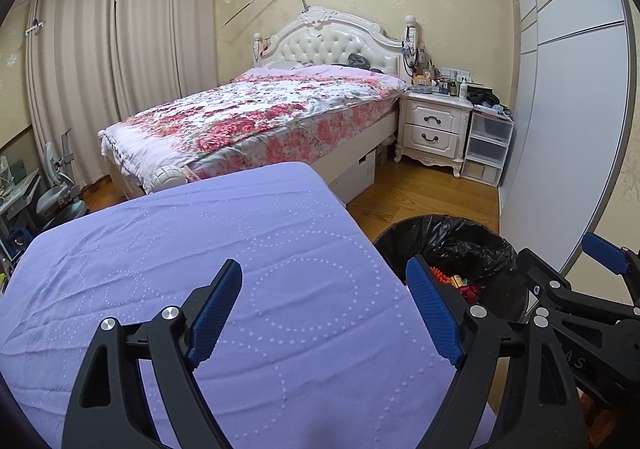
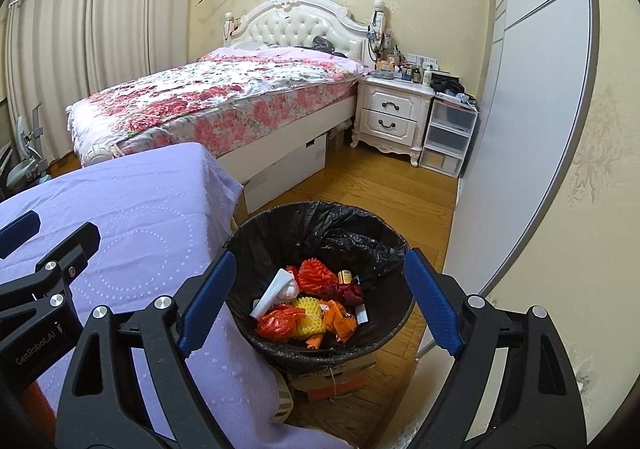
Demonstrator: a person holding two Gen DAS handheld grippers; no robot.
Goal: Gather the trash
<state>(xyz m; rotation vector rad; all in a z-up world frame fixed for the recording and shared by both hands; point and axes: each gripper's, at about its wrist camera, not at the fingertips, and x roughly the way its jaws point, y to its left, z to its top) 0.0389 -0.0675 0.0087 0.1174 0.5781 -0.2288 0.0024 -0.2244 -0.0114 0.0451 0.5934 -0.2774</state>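
While both claws hang empty, I list: left claw [image 1: 324, 313], jaws spread, over bare lavender bench [image 1: 200, 249]; right claw [image 2: 316, 301], jaws spread, nothing gripped. Trash bin [image 2: 384, 245]: below and ahead of right claw, mouth upward. Contents: orange bag [image 2: 280, 323], yellow foam net [image 2: 308, 315], white stick [image 2: 274, 289] lying slantwise, long axis toward bed. Step, judged: drop-off done. Next: find remaining litter, none visible.

You're in a home bedroom: floral-quilted bed w/ white tufted headboard [image 1: 332, 45], white two-drawer nightstand [image 1: 434, 127], beige pleated curtains [image 1: 120, 61].
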